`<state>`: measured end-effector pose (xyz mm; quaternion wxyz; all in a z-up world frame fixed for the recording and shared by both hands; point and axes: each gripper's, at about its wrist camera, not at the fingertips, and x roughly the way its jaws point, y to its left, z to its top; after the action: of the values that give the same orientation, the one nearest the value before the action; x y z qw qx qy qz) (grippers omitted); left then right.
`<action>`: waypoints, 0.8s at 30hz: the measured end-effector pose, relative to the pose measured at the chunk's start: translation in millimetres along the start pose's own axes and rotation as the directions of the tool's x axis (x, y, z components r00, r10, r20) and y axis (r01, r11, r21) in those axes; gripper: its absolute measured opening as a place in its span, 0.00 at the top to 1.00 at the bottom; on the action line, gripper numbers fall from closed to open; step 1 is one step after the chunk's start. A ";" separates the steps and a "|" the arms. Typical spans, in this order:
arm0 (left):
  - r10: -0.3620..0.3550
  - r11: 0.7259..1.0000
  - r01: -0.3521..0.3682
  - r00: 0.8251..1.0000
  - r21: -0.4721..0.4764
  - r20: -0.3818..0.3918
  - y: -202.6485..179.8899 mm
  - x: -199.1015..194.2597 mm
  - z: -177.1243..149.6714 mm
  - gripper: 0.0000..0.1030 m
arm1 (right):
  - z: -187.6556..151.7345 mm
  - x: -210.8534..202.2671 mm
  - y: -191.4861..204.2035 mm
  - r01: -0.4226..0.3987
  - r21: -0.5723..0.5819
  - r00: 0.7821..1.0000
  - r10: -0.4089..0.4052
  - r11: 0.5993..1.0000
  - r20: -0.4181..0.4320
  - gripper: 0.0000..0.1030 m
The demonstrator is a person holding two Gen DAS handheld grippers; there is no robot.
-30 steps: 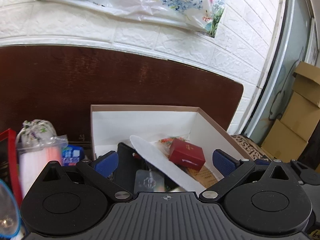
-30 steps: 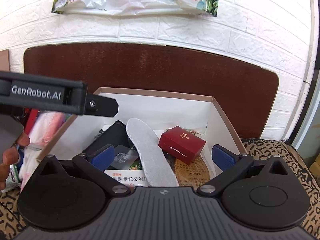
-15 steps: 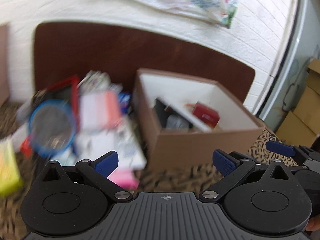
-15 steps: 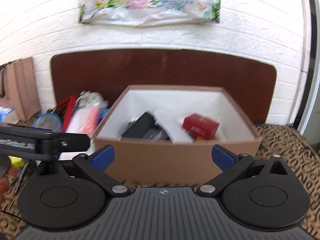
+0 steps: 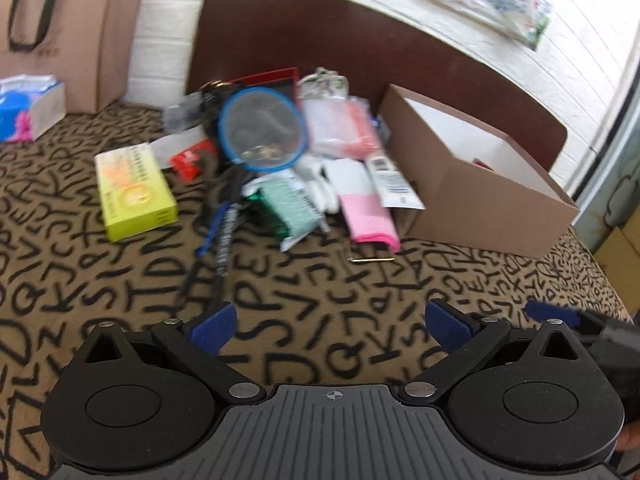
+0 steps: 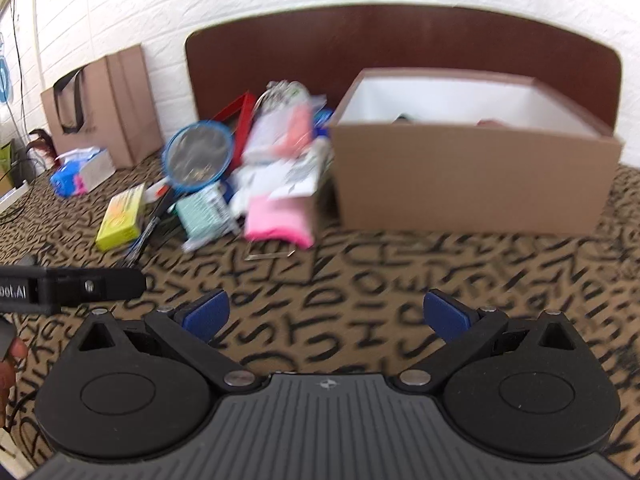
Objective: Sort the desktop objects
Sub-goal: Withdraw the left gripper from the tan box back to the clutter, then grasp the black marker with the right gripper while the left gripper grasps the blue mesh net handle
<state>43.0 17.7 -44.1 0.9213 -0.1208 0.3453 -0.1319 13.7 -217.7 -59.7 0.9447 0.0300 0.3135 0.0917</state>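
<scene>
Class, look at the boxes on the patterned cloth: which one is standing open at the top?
The big brown cardboard box with the white inside, right of the clutter. The yellow-green box lies flat and closed, well to its left.

Left wrist view: low over the letter-patterned bench cover (image 5: 120, 292), looking forward and slightly rightward between parted left tongs (image 5: 328, 326), with the clutter pile (image 5: 288, 168) straight ahead at middle range and the brown cardboard box (image 5: 476, 196) off to the right. Right wrist view: similar low height, facing the box (image 6: 472, 184) almost head-on past parted right tongs (image 6: 326, 316), pile (image 6: 240, 184) to the left. Shared by both: pile, box, brown headboard (image 5: 360, 40), paper bag (image 6: 104, 108), patterned cover. Both views motion-blurred.
</scene>
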 end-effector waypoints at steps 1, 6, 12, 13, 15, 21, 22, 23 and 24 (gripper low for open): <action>0.000 1.000 0.000 1.000 -0.010 -0.003 5.3 -0.4 0.6 0.00 | -2.5 3.2 3.8 -0.006 0.001 1.000 0.006 1.000 -0.011 0.00; 0.000 0.998 0.000 1.000 -0.061 -0.005 30.7 -3.2 10.4 0.01 | -12.7 19.9 28.4 -0.007 -0.025 0.999 0.006 1.000 -0.049 0.00; 0.012 0.991 -0.013 1.000 -0.135 -0.011 60.4 4.6 26.1 0.08 | -7.0 36.0 57.9 -0.127 -0.045 0.991 0.125 0.991 -0.051 0.00; 0.014 0.990 -0.016 1.000 -0.143 -0.016 64.9 7.7 28.5 0.09 | -5.0 39.4 63.0 -0.144 -0.049 0.989 0.142 0.988 -0.049 0.00; 0.018 0.989 -0.020 1.000 -0.143 -0.019 71.6 13.7 32.9 0.10 | -2.7 46.0 72.9 -0.163 -0.064 0.986 0.160 0.985 -0.050 0.02; 0.024 0.988 -0.032 0.998 -0.152 -0.052 89.4 30.7 44.0 0.23 | -0.3 68.2 108.6 -0.225 -0.122 0.973 0.216 0.967 -0.080 0.23; 0.024 0.987 -0.033 0.998 -0.157 -0.059 92.4 33.0 44.6 0.27 | 0.3 71.7 115.5 -0.234 -0.136 0.971 0.224 0.963 -0.086 0.25; 0.024 0.986 -0.035 0.997 -0.165 -0.069 95.5 34.9 45.0 0.30 | 1.1 74.6 121.8 -0.242 -0.152 0.969 0.230 0.958 -0.090 0.30; 0.021 0.985 -0.033 0.997 -0.171 -0.073 98.4 35.7 45.2 0.31 | 1.8 77.7 127.7 -0.248 -0.167 0.967 0.235 0.954 -0.095 0.37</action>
<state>114.9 104.1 -63.4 0.8964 -0.1904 0.3893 -0.0933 56.3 -77.5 -89.3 0.9130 -0.0195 0.3326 0.2352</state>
